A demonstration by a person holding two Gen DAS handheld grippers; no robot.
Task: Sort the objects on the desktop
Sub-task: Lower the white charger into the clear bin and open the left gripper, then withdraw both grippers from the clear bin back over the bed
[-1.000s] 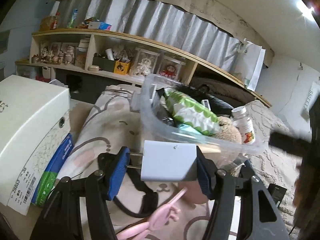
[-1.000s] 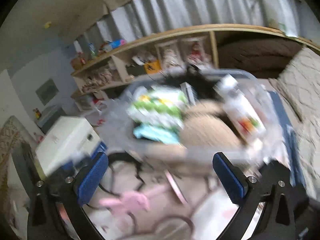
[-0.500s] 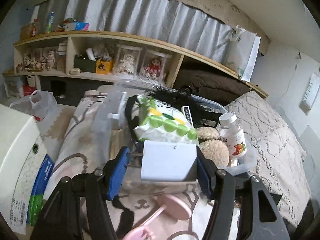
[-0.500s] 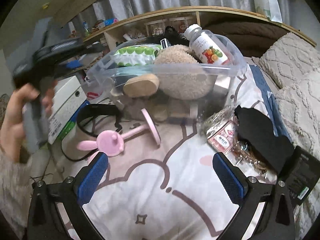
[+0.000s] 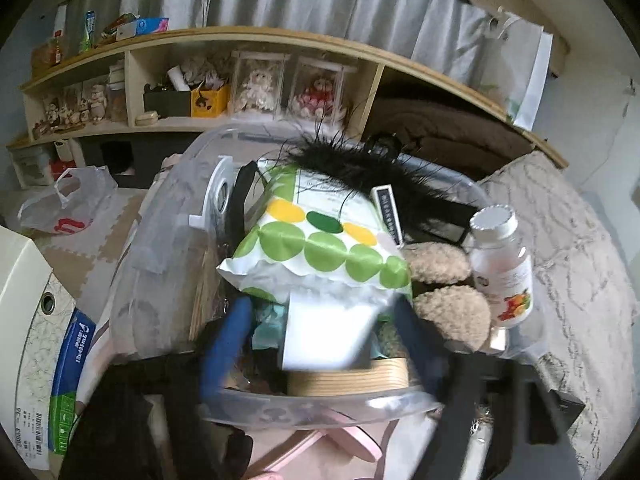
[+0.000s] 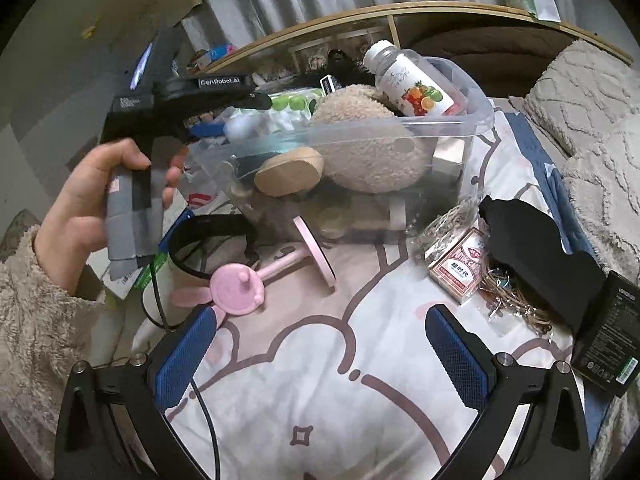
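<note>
At nine o'clock a hand (image 6: pixel 96 196) holds the left gripper (image 5: pixel 320 332) over the clear bin (image 5: pixel 320 408), jaws opening, the white card (image 5: pixel 326 332) blurred between the pads, none visibly pressing it. The card is flat, pale and rectangular. The bin holds a green-dotted pouch (image 5: pixel 320 248), plush toy (image 6: pixel 368 148) and bottle (image 6: pixel 412 80). At six o'clock the right gripper (image 6: pixel 320 352) spreads wide, empty, above open blanket (image 6: pixel 320 400); a card deck (image 6: pixel 460 264) lies at three.

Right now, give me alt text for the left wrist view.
The left gripper, jaws opening, releases a blurred white card over a full clear bin holding a green-dotted packet and a bottle.
</note>
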